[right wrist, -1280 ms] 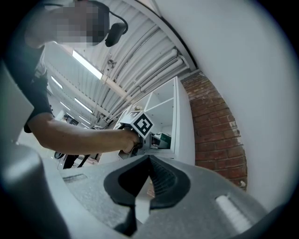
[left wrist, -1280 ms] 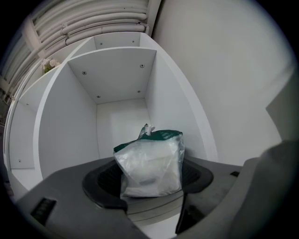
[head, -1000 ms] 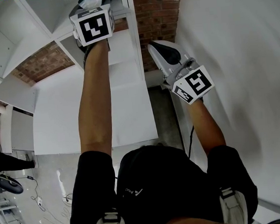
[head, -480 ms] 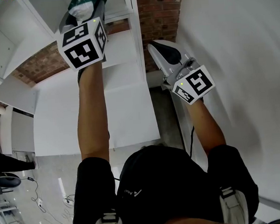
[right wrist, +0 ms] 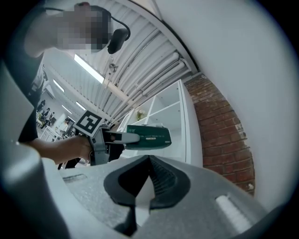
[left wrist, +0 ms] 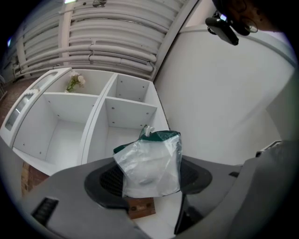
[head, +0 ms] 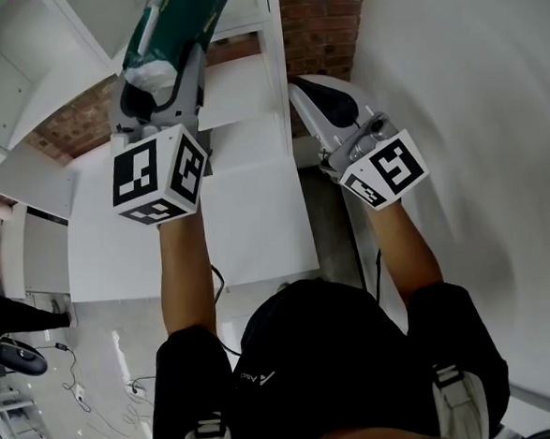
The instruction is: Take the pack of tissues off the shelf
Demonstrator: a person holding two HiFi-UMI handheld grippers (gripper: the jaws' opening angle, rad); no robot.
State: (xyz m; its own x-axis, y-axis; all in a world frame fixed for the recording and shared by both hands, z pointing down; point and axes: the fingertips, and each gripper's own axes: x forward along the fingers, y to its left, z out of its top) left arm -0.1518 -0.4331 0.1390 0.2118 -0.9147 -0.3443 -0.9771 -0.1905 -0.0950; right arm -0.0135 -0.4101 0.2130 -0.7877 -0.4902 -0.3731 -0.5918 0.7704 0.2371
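The pack of tissues (head: 175,28), green with a clear plastic end, is clamped in my left gripper (head: 161,67), which hangs in front of the white shelf (head: 237,85). In the left gripper view the pack (left wrist: 152,161) stands between the jaws of the left gripper (left wrist: 149,175), its clear end toward the camera, with the shelf's bare compartments (left wrist: 103,107) behind it. My right gripper (head: 302,92) is off to the right, apart from the pack, shut on nothing. The right gripper view shows the right gripper (right wrist: 148,161) with its tips together, and beyond it the pack (right wrist: 149,137) out in the air.
A brick wall (head: 313,23) runs behind the shelf and a white wall (head: 474,106) stands close on the right. A small sprig of flowers (left wrist: 74,81) sits in the shelf's upper left compartment. Cables and a person's legs (head: 9,317) are on the floor, far left.
My left gripper has drawn back from the shelf toward the person, bringing the tissue pack out with it. The right gripper has stayed put.
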